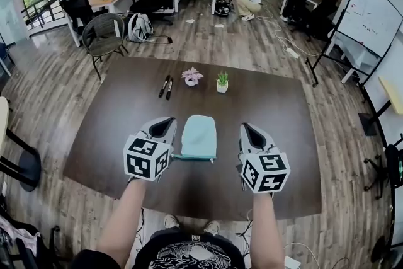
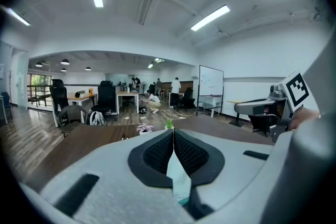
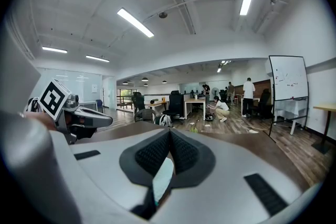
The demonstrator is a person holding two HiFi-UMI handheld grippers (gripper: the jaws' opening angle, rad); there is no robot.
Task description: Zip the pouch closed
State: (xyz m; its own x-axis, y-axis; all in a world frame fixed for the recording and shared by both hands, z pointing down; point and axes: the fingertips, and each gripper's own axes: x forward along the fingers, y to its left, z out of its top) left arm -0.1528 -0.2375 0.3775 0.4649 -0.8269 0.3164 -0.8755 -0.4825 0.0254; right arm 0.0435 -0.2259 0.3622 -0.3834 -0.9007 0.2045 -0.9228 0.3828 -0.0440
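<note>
1. A brown table (image 1: pixel 113 135) stands in a big room with a wood floor.
2. The pouch (image 1: pixel 199 135) is light blue-green. It lies flat near the middle of the table, a bit closer to the near edge.
3. A darker blue-green line runs along the side of the pouch that faces the near edge. The pictures do not show if the pouch is zipped or not.
4. The left claw (image 1: pixel 169 124) sits just beside the left side of the pouch. A little strip of bare table shows between them.
5. The right claw (image 1: pixel 247 128) sits near the right side of the pouch, with a wider strip of bare table between them.
6. Both claws point toward the far edge of the table.
7. In the left gripper view, the left claw (image 2: pixel 173 134) has its two black pads pressed together at the tip.
8. In the right gripper view, the right claw (image 3: pixel 169 134) has its pads pressed together too.
9. In both gripper views a thin pale strip shows in the slit below the pads. It is not clear what it is.
10. Toward the far edge, two black pens (image 1: pixel 165 86) lie side by side.
11. Near the pens stand a small pink flower (image 1: pixel 192 76) and a small green plant (image 1: pixel 222 81), each in a little pot.
</note>
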